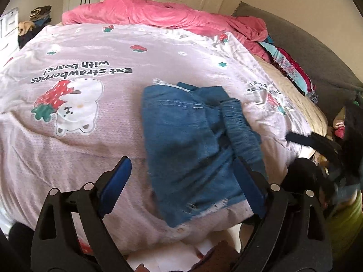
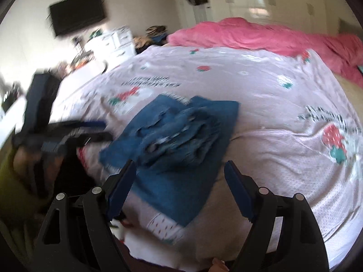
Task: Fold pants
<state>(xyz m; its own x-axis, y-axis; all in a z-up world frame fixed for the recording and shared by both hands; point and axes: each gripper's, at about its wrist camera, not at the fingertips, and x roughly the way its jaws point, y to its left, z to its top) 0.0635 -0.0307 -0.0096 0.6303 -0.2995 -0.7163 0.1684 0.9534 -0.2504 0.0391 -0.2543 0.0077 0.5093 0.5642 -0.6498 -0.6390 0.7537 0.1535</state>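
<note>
Lying folded on bedspread (image 1: 95, 136): blue denim pants (image 1: 192, 149).

Soft daylight fills both fisheye views; edges bend and darken, and the right wrist view smears with motion blur.

We see both grippers angled downward: left gripper (image 1: 181, 188) jaws wide apart, nothing between pads; right gripper (image 2: 179, 190) likewise spread, empty.
</note>
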